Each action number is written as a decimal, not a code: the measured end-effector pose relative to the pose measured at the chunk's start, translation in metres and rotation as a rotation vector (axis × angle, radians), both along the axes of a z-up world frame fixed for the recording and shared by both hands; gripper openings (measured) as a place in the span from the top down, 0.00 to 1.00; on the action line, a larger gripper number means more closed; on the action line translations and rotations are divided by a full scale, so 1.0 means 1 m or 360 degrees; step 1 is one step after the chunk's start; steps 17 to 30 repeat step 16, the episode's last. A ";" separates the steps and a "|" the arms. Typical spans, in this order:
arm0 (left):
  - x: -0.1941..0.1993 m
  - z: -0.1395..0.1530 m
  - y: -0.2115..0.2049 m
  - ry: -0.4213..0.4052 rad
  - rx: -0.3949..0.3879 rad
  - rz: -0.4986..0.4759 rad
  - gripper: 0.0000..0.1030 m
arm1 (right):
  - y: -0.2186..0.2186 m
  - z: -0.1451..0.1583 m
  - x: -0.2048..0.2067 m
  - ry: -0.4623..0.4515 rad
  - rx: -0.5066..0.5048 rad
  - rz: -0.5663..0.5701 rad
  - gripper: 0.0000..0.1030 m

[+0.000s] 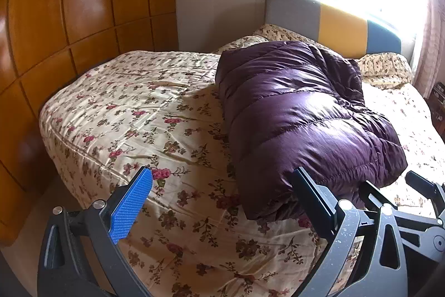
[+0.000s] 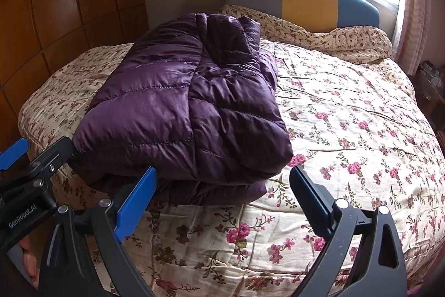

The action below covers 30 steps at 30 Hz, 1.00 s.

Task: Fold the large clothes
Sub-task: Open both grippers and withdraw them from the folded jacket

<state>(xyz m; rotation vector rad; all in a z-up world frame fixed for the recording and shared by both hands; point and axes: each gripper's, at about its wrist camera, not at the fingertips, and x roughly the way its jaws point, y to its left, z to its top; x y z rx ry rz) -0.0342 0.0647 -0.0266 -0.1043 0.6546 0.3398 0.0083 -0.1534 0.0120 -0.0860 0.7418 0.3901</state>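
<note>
1. The purple down jacket (image 2: 183, 107) lay folded into a thick bundle on the floral bedspread (image 2: 347, 135), its near end close to the bed's near edge and its long axis running away toward the headboard (image 2: 303, 2).
2. The left gripper (image 1: 222, 199) was spread wide and held nothing; its right finger sat just beside the bundle's near left corner, while most of the jacket lay ahead and to its right.
3. The right gripper (image 2: 222, 194) was also spread wide and empty. The bundle's near right corner lay between its fingers or just ahead of them; I could not tell whether the blue pad (image 2: 136, 205) touched the cloth.
4. The two grippers stood side by side at the near end, about equally close, each opposite its own corner.
5. By my judgement, any further fold would lift that near end and carry it along the long axis toward the headboard; the slick, puffy fabric could slip or spring open.
</note>
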 end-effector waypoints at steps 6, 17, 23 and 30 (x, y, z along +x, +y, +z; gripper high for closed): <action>-0.001 -0.001 -0.005 -0.0001 0.0038 -0.0019 0.06 | -0.002 -0.001 0.001 0.0007 0.0001 -0.0001 0.07; 0.000 -0.002 -0.003 0.0017 0.0031 0.0005 0.06 | -0.004 0.001 0.000 -0.0004 0.0029 0.0005 0.06; 0.000 -0.002 -0.003 0.0017 0.0031 0.0005 0.06 | -0.004 0.001 0.000 -0.0004 0.0029 0.0005 0.06; 0.000 -0.002 -0.003 0.0017 0.0031 0.0005 0.06 | -0.004 0.001 0.000 -0.0004 0.0029 0.0005 0.06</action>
